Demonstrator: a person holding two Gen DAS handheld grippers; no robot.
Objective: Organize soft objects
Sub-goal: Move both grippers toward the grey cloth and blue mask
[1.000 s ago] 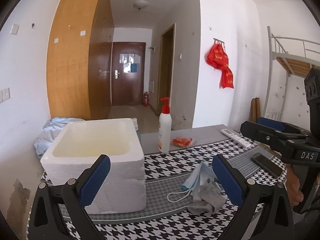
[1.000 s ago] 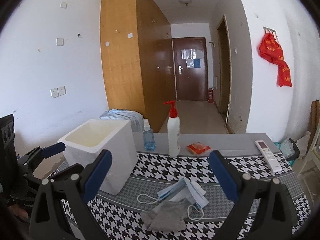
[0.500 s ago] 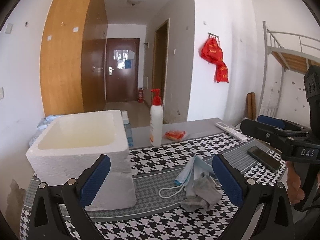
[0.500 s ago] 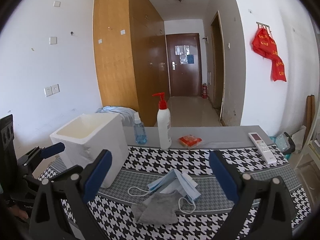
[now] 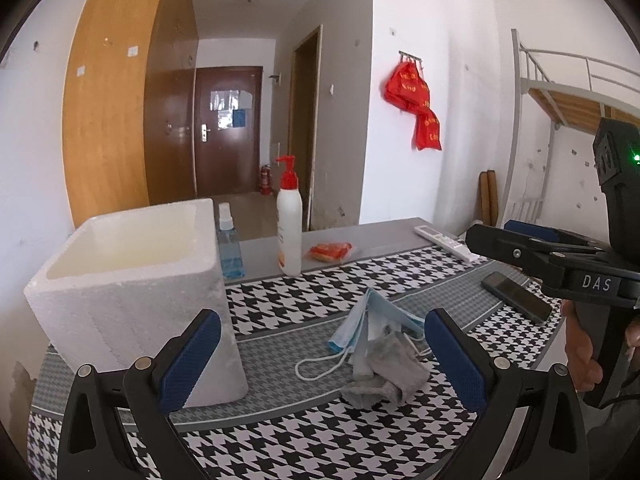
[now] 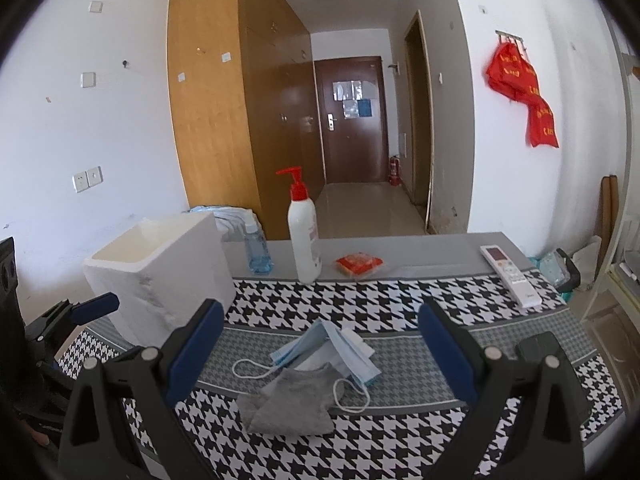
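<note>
Between spread jaws of right gripper point(image 6: 318, 350), lower centre of frame: grey cloth point(image 6: 294, 402) under blue masks point(image 6: 336, 350), heaped on worktop point(image 6: 400, 300). Left gripper point(image 5: 320, 356) jaws spread too, empty. Foam box point(image 5: 132, 280) at left, open-topped, likely destination. Bottles, remote point(image 6: 510, 274) behind, clear of reach.

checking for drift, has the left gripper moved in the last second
Yes. In the left wrist view the foam box and pump bottle slid rightward, so the left gripper has swung left, open above the masks.
</note>
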